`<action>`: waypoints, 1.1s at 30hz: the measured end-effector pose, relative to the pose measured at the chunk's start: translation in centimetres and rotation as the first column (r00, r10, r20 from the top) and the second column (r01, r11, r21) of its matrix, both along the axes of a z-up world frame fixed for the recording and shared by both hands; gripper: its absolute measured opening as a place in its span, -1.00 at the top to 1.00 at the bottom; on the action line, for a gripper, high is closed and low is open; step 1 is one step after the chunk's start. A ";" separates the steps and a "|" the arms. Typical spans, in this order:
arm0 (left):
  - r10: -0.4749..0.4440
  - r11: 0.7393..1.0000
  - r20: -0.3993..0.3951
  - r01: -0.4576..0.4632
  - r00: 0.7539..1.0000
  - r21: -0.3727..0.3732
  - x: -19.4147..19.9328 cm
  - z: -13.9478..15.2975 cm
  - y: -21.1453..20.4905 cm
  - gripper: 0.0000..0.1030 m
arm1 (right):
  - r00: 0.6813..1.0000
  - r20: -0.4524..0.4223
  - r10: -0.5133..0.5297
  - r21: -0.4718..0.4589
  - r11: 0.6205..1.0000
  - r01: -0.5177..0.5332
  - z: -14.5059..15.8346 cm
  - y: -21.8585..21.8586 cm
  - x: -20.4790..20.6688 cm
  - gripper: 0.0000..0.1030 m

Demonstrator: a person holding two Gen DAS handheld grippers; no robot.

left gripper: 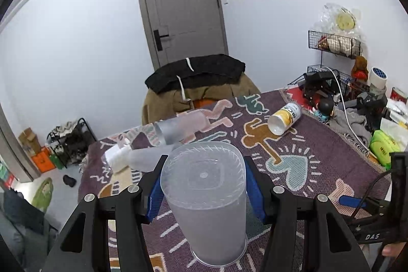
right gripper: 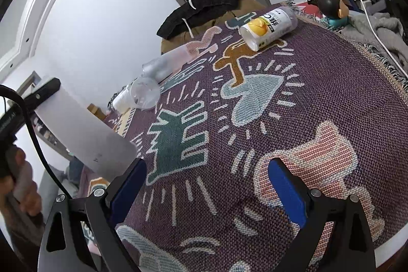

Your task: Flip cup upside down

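A: Left gripper?
B: Clamped on the cup, held tilted above the cloth.
A: Right gripper?
B: Spread wide, empty; cup at its nine o'clock.

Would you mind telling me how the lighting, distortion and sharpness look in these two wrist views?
Left wrist view: soft, even light, no hard shadows; fisheye bends the door and walls; the frosted cup in the left claw is sharp. Right wrist view: strong edge curvature, crisp tablecloth weave, the person's hand blurred at the left edge.
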State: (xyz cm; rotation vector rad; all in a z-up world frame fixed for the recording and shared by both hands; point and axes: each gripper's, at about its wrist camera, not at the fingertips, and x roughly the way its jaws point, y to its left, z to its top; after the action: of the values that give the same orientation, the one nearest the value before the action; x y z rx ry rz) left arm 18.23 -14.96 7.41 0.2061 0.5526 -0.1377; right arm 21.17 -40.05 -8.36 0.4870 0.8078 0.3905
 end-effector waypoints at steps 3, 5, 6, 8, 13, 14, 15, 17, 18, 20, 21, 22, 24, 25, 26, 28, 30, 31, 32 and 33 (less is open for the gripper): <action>-0.011 1.000 0.003 0.011 1.000 -0.010 0.0 -1.0 -0.7 -0.12 | 1.000 -0.001 -0.009 0.003 1.000 0.009 -0.2 -0.3 0.1 -0.87; -0.031 0.999 0.011 0.031 0.999 -0.020 -0.3 -1.6 -1.2 -0.13 | 1.000 -0.006 -0.014 0.005 1.000 0.014 -0.3 -0.5 0.2 -0.87; -0.048 0.998 0.011 0.049 0.999 -0.027 -0.4 -1.8 -1.4 -0.13 | 1.000 -0.008 -0.015 0.005 1.000 0.015 -0.4 -0.6 0.3 -0.87; -0.072 0.997 0.015 0.071 0.997 0.014 -0.7 -2.7 -2.3 -0.14 | 1.000 -0.013 -0.021 0.007 1.000 0.021 -0.5 -0.8 0.2 -0.87; -0.084 0.993 0.016 0.082 0.996 0.090 -1.2 -3.6 -3.0 -0.18 | 1.000 -0.008 -0.025 0.009 1.000 0.025 -0.4 -1.0 0.2 -0.87; -0.077 0.994 0.006 0.076 0.997 0.073 -1.1 -3.3 -2.6 -0.29 | 1.000 -0.004 -0.024 0.006 1.000 0.024 -0.3 -0.9 0.2 -0.87; -0.074 0.996 -0.003 0.074 0.997 0.055 -1.0 -3.1 -2.3 -0.39 | 1.000 -0.003 -0.023 0.004 1.000 0.023 -0.3 -0.9 0.2 -0.87; -0.063 0.998 0.002 0.063 0.998 0.005 -1.1 -2.3 -1.4 -0.71 | 1.000 -0.003 -0.017 0.004 1.000 0.017 -0.2 -0.7 0.1 -0.87; -0.054 0.998 0.018 0.055 0.998 -0.006 -1.3 -1.9 -0.9 -0.75 | 1.000 -0.001 -0.014 0.003 1.000 0.014 -0.1 -0.6 0.1 -0.87; -0.042 0.999 0.047 0.042 0.998 -0.011 -1.7 -1.2 -0.4 -0.88 | 1.000 0.006 -0.007 -0.008 1.000 0.007 0.1 -0.3 -0.1 -0.87; -0.041 0.999 0.055 0.042 0.998 -0.013 -1.9 -1.0 -0.1 -0.90 | 1.000 0.012 -0.003 -0.015 1.000 0.003 0.3 -0.2 -0.2 -0.87; -0.040 0.999 0.063 0.041 0.997 -0.016 -2.2 -0.6 0.2 -0.91 | 1.000 0.017 0.001 -0.020 1.000 -0.001 0.5 -0.1 -0.3 -0.87; -0.036 0.999 0.075 0.037 0.997 -0.016 -2.8 -0.3 0.7 -0.91 | 0.999 0.031 0.010 -0.025 1.000 -0.010 0.9 0.1 -0.6 -0.87; -0.035 0.999 0.081 0.036 0.996 -0.017 -3.2 -0.1 1.0 -0.91 | 0.999 0.040 0.014 -0.029 0.999 -0.013 1.2 0.2 -0.8 -0.87; -0.033 0.999 0.085 0.035 0.996 -0.022 -3.5 0.1 1.3 -0.92 | 0.998 0.054 0.018 -0.037 0.999 -0.016 1.6 0.4 -1.1 -0.87; -0.030 0.999 0.087 0.034 0.996 -0.037 -4.0 0.3 1.8 -0.92 | 0.997 0.079 0.025 -0.052 0.998 -0.021 2.3 0.7 -1.6 -0.87; -0.026 0.998 0.095 0.031 0.995 -0.053 -4.8 0.5 2.5 -0.92 | 0.993 0.110 0.031 -0.074 0.997 -0.023 3.1 1.1 -2.2 -0.87; -0.019 0.998 0.104 0.025 0.994 -0.055 -5.2 0.6 2.8 -0.92 | 0.991 0.129 0.027 -0.084 0.996 -0.016 3.6 1.1 -2.6 -0.87; -0.012 0.998 0.115 0.018 0.993 -0.056 -5.7 0.6 3.1 -0.93 | 0.989 0.149 0.018 -0.095 0.995 -0.004 4.0 1.1 -3.1 -0.87; -0.008 0.998 0.125 0.015 0.992 -0.056 -6.3 0.6 3.3 -0.95 | 0.986 0.167 0.011 -0.108 0.994 0.007 4.5 1.1 -3.5 -0.87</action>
State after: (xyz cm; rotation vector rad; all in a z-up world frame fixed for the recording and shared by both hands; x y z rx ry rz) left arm 11.93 -11.62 8.06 0.1614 0.4228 -0.1510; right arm 17.72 -38.94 -3.86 0.3467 0.6625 0.3820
